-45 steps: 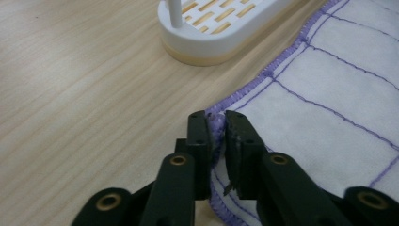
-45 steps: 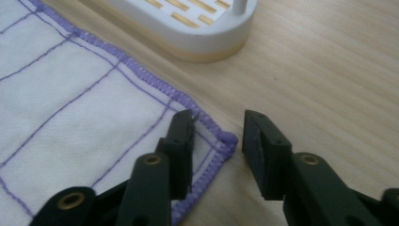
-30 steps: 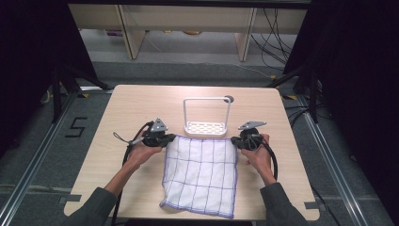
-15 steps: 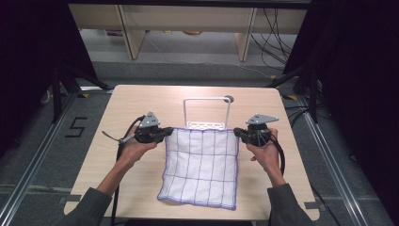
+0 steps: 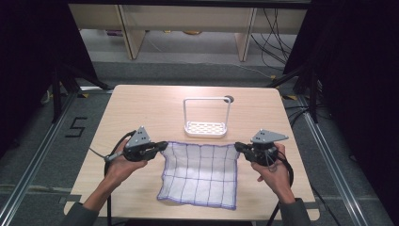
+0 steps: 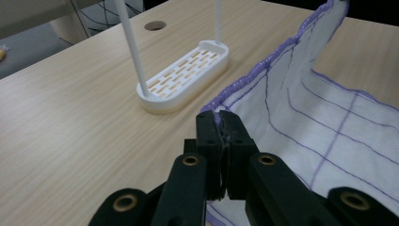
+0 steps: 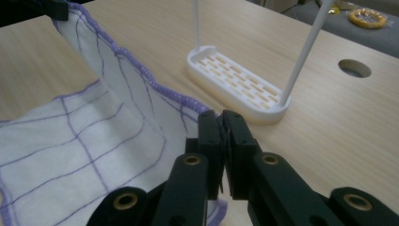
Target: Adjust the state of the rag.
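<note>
White cloth (image 5: 200,175) with purple grid lines hangs stretched low in the centre of the high view, its top corners pinched tight by the left gripper (image 5: 161,145) and right gripper (image 5: 238,147). The risk is a thin corner slipping out, or the hem snagging the white rack (image 5: 206,117) just above. Bare tabletop (image 5: 141,108) lies open upper left and right, though the cloth's bottom edge sits near the table's near edge.

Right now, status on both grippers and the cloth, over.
Left gripper and right gripper shut on the cloth, one far corner each. Far edge lifted taut, near edge on the table. White rack just beyond, not touching.
</note>
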`<state>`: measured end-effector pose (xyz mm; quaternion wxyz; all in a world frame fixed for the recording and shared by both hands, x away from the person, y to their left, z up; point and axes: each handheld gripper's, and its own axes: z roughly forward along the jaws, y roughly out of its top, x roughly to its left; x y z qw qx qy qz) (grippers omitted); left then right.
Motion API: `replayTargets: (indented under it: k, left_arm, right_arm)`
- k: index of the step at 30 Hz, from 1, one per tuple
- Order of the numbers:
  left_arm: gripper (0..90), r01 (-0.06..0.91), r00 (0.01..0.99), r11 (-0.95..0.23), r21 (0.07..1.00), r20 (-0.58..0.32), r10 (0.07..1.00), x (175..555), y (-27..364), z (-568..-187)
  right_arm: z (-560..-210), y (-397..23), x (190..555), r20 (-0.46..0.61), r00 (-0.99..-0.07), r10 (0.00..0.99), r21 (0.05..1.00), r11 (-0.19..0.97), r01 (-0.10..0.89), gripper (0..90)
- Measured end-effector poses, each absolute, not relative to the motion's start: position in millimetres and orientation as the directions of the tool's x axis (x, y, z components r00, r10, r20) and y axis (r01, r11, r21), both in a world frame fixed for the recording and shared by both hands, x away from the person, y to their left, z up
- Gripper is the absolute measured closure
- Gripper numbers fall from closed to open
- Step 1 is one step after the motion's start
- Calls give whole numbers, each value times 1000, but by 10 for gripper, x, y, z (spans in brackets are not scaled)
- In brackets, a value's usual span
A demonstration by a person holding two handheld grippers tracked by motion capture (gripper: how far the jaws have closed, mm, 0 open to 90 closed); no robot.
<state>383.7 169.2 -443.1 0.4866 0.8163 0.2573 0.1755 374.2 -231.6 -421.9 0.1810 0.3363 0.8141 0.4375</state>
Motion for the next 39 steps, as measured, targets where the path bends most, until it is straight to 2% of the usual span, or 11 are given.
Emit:
replayTargets:
  k: [1,2,8,18,22,34,37,38,39]
  left_arm:
    - [870,242,810,-407,881,47,584,3771,1693,-4448]
    - [870,237,815,-410,881,50,577,3734,1691,-4464]
    - [868,223,844,-437,871,51,533,3410,1731,-4593]
    - [867,227,852,-462,857,54,520,3144,1808,-4739]
    - [865,207,861,-505,838,90,501,2985,1786,-4813]
    - [848,212,884,-588,780,103,456,2897,1787,-4951]
    - [806,239,886,-597,766,79,457,2881,1790,-5017]
    - [746,234,883,-599,766,91,461,2885,1791,-5031]
    - [630,268,876,-578,771,54,479,2875,1789,-5027]
  right_arm:
    - [-4231,-2328,3713,-9,-717,697,832,402,381,870]
    - [-4277,-2331,3601,27,-718,695,824,391,410,870]
    - [-4415,-2374,3367,23,-742,669,818,414,399,869]
    - [-4526,-2334,3108,23,-772,635,801,450,394,869]
    - [-4537,-2323,3014,28,-779,626,794,460,398,869]
    - [-4697,-2306,2782,18,-811,584,750,529,398,863]
    - [-4780,-2315,2744,37,-814,579,722,548,423,862]
    - [-4804,-2322,2738,47,-808,587,717,544,437,845]
    - [-4804,-2333,2733,59,-806,590,717,536,445,837]
